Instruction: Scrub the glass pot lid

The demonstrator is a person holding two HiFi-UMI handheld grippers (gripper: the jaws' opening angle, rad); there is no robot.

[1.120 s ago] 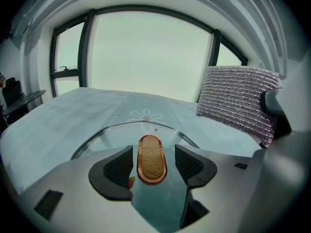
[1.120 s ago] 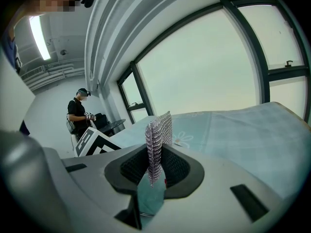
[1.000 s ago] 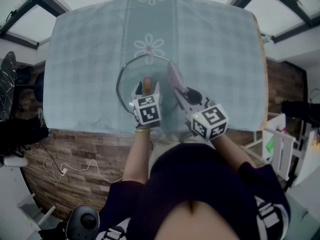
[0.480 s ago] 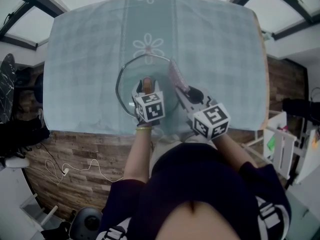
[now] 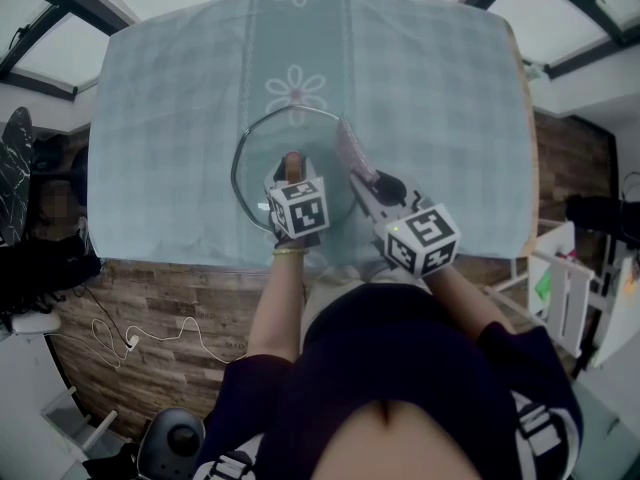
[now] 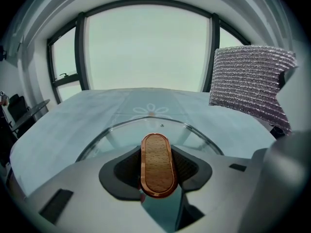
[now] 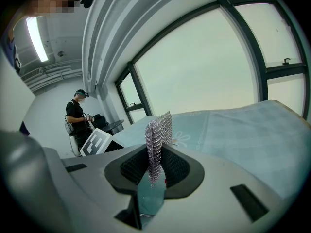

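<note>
The glass pot lid (image 5: 247,146) lies flat on the pale blue tablecloth (image 5: 430,98), its metal rim (image 6: 116,132) curving ahead of the jaws in the left gripper view. My left gripper (image 5: 292,182) has just been closing around the lid's oval wooden handle (image 6: 157,163), and its pads now sit against both sides of it. My right gripper (image 5: 366,184) hovers just right of the lid, shut on a silvery mesh scouring cloth (image 5: 352,148) that stands upright between its jaws (image 7: 158,137). The cloth (image 6: 250,81) also shows at the upper right of the left gripper view.
The table's near edge (image 5: 300,264) runs right below both grippers, with wood flooring and a white cable (image 5: 130,340) beneath. A dark chair (image 5: 15,168) stands at the left. Another person (image 7: 77,116) stands far off in the right gripper view.
The left gripper has shifted slightly and rolled over the lid handle. The right gripper and its cloth have stayed where they were.
</note>
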